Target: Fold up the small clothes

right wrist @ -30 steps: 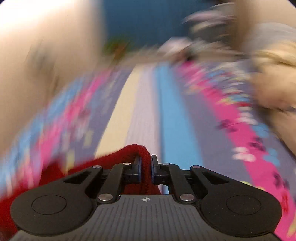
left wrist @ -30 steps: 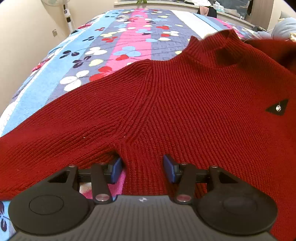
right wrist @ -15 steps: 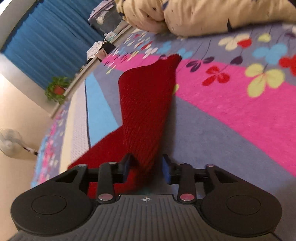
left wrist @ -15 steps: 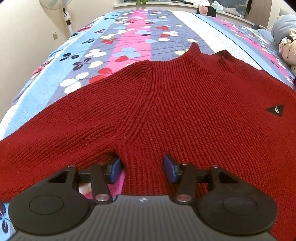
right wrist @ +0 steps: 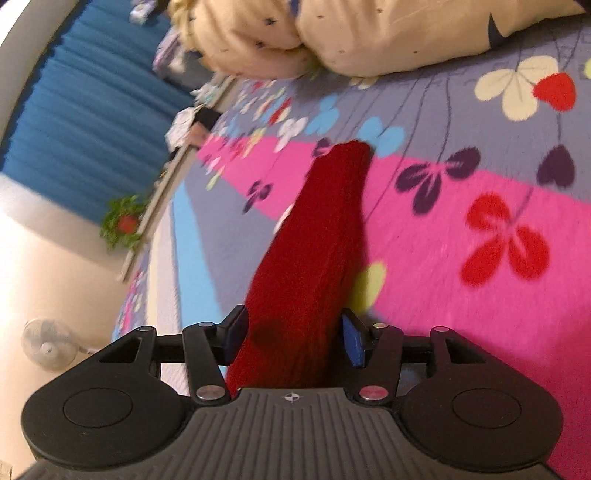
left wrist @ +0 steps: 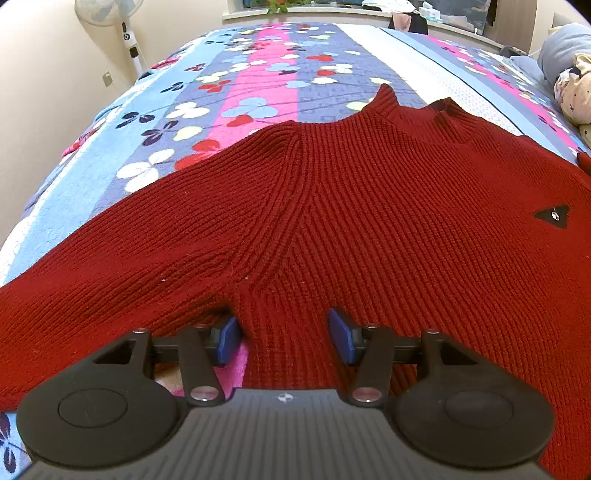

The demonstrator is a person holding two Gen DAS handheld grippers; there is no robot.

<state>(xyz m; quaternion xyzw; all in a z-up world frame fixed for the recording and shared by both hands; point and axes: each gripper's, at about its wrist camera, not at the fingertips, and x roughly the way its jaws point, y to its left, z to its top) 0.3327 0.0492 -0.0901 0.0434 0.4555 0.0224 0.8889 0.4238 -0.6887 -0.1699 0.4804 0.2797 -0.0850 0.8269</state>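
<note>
1. Sweater (left wrist: pixel 369 206), dark red ribbed knit, lies spread flat on the bed (left wrist: pixel 258 74), which has a floral striped cover; its collar (left wrist: pixel 417 114) points toward the far end of the bed.
2. A small black triangular badge (left wrist: pixel 552 215) sits on the chest at the right of the left wrist view.
3. Left tool (left wrist: pixel 284 334) is open, its blue-padded fingers (left wrist: pixel 227 338) set apart on either side of the knit near the underarm seam.
4. Right tool (right wrist: pixel 293 336) is also open; a sleeve (right wrist: pixel 317 251) of the sweater runs between its fingers (right wrist: pixel 352 341) and stretches away over the pink band of the cover.
5. A cream patterned pillow (right wrist: pixel 332 33) lies beyond the sleeve's end.
6. A standing fan (left wrist: pixel 110 14) is by the wall.
</note>
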